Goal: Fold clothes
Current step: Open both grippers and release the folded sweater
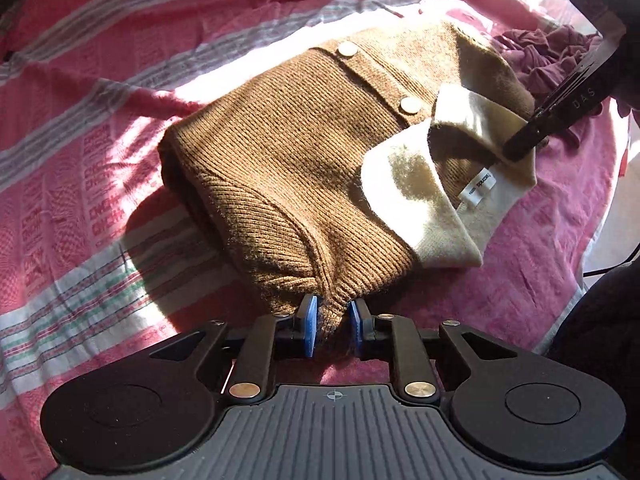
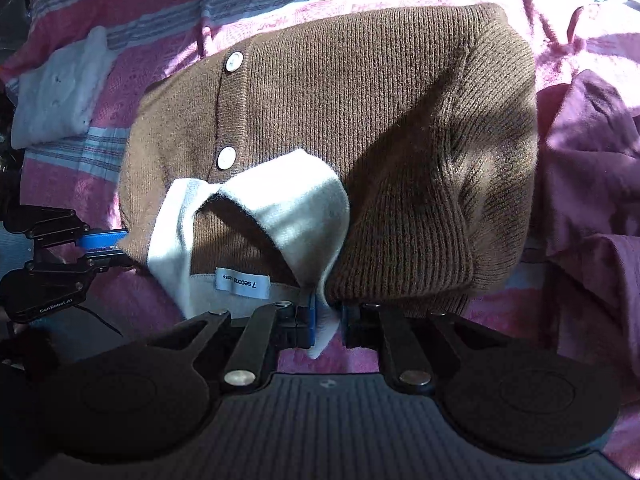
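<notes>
The folded brown cardigan (image 1: 288, 160) lies on the pink striped bedspread (image 1: 80, 128), its ribbed edge pinched in the left gripper (image 1: 334, 320) and its cream collar (image 2: 308, 208) pinched in the right gripper (image 2: 328, 320). Both corners are best kept level and taut so the fold stays square. The layers underneath are hidden, and how much cloth sits between the fingers cannot be made out.

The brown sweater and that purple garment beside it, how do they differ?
The brown sweater is a thick ribbed knit with a cream collar and pale buttons; the purple garment looks thin and smooth. The brown sweater is folded into a compact bundle, while the purple garment lies crumpled. The left gripper and right gripper each pinch the sweater; neither holds the purple one. Both lie on the pink striped cloth.
</notes>
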The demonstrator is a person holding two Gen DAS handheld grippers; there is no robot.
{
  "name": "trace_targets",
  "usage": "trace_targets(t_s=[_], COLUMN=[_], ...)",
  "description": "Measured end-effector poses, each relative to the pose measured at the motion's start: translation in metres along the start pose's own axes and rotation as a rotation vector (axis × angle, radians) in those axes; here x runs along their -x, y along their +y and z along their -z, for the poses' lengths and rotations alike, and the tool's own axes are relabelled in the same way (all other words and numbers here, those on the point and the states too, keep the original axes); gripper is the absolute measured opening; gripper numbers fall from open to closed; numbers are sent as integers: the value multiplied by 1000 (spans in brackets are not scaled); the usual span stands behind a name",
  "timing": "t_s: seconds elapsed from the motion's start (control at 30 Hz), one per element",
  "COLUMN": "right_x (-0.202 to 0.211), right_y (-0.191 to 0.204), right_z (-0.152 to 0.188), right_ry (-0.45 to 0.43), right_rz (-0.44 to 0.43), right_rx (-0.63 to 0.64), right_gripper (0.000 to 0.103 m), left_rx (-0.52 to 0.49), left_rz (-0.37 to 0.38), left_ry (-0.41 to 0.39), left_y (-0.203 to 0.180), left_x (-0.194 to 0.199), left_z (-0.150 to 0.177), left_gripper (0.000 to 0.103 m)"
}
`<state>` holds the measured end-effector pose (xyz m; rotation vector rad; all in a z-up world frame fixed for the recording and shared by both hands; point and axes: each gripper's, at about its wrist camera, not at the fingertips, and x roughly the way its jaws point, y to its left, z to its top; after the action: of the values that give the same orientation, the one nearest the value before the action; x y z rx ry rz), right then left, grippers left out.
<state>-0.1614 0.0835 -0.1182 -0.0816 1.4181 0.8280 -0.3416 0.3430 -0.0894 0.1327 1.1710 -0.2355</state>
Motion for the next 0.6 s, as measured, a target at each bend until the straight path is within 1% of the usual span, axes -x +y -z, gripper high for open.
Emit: trace_targets(t_s=[0.07,0.1,0.17,0.2,0.23,0.27,0.3,0.37,0.4,0.43,0.53,0.57,0.6], right_x=[2,8,20,31,42,53,62,73,75,71,57,50,45], right_y=[3,3,3,0,-4,-8,-14,-27,-34,-39,-55,-55,-54], right_z=[3,5,9,7,6,3,-4,-19,-26,-32,-47,-49,-50], right_ry=[21,26,36,13,-10,-34,-76,-156,-194,-197,-208,-206,-204], right_rz=[-8,-9,-11,-3,4,12,37,88,113,121,145,145,149], right_rx=[19,27,41,39,37,35,18,-21,-43,-61,-113,-109,-103], right_gripper=[24,24,24,24,25,32,38,63,69,77,78,78,78], left_rx=[4,7,52,79,106,134,161,215,242,269,384,401,408], left_rz=[12,17,-2,-14,-26,-39,-51,-76,-88,-85,-10,18,29], left_ry=[5,9,-18,-35,-52,-70,-87,-121,-138,-143,-121,-122,-119], left_y=[3,5,17,24,31,37,44,58,65,70,85,85,84], left_x=[9,13,20,24,27,30,34,40,43,41,21,16,11], left_z=[4,6,0,-4,-7,-11,-15,-23,-26,-31,-48,-50,-51], left_gripper=[40,41,43,44,49,56,60,73,76,78,78,79,79])
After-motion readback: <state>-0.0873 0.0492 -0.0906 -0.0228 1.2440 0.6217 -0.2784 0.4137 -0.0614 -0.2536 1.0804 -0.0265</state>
